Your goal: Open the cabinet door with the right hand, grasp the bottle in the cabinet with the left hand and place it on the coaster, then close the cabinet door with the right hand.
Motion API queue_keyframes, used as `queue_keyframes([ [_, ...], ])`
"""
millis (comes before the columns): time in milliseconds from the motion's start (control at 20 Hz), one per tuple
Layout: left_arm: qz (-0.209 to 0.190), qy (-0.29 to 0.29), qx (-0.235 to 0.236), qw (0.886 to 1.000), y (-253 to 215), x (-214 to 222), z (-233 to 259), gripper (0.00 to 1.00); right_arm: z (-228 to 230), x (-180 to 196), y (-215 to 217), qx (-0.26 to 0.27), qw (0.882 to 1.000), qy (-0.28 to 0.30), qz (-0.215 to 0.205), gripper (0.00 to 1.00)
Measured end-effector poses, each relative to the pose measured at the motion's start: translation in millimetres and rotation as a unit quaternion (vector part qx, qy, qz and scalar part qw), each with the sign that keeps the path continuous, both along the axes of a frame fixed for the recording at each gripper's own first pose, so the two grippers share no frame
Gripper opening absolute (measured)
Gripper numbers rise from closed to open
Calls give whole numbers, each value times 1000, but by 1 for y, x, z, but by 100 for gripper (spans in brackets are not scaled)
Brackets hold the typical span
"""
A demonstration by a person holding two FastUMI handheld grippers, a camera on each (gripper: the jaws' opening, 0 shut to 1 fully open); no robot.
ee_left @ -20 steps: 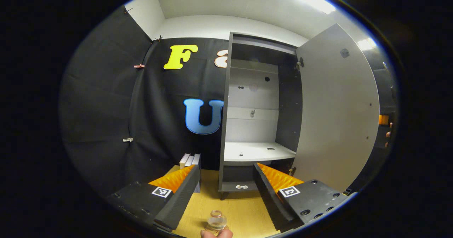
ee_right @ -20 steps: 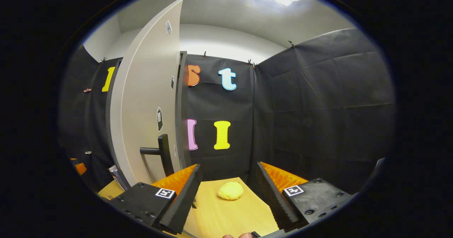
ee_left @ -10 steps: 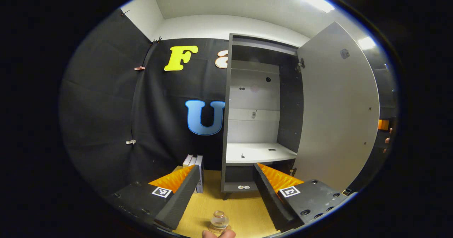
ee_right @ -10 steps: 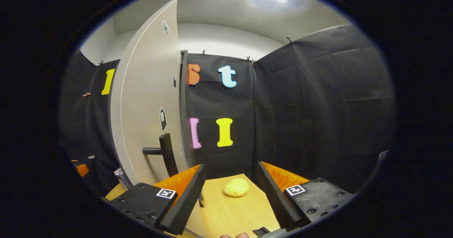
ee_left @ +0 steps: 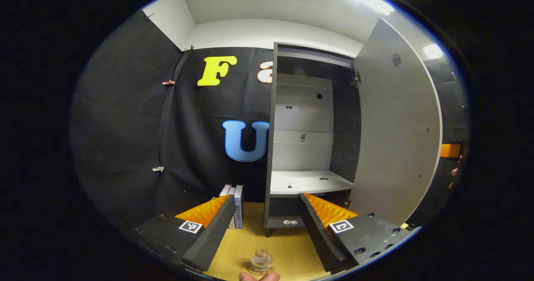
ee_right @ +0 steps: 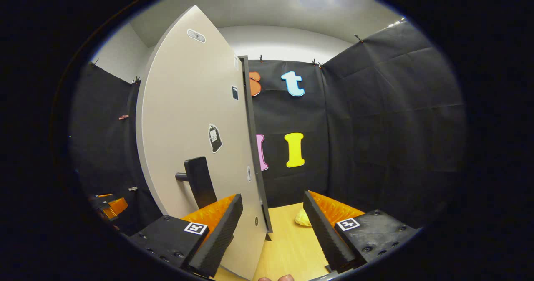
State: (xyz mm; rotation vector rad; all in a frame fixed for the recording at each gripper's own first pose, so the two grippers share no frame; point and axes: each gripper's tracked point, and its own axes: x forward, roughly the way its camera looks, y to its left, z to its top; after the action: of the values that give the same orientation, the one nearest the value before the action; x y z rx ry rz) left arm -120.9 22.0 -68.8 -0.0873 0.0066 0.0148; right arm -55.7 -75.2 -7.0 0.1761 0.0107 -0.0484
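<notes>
Bottle set down, door left to shut.

My left gripper (ee_left: 265, 220) is open and holds nothing; the bottle (ee_left: 261, 260) stands just below it on the counter (ee_left: 288, 247), on what looks like the coaster. It is clear glass, so I judge it slick and fragile. My right gripper (ee_right: 271, 222) is open too, with the door (ee_right: 196, 118) edge between its fingers. The door looks stiff and light; I'd take the handle (ee_right: 198, 181), just left.

Bottle (ee_left: 261, 259) on coaster (ee_left: 251, 269), before cabinet (ee_left: 311, 181); books (ee_left: 234, 205) left.
</notes>
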Motion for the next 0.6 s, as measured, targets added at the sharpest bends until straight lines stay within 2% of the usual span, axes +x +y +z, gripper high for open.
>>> queue_keyframes([
  [250,8,0,6,1000,5,-5,0,95,-1,9,34,11,999,1,39,96],
  [300,9,-1,6,1000,6,-5,0,97,-2,11,41,13,999,1,44,96],
  [450,13,-2,11,1000,9,-6,1,92,-4,18,68,19,997,0,69,96],
  [600,16,-3,9,1000,10,-5,1,92,-4,27,97,10,995,1,101,96],
])
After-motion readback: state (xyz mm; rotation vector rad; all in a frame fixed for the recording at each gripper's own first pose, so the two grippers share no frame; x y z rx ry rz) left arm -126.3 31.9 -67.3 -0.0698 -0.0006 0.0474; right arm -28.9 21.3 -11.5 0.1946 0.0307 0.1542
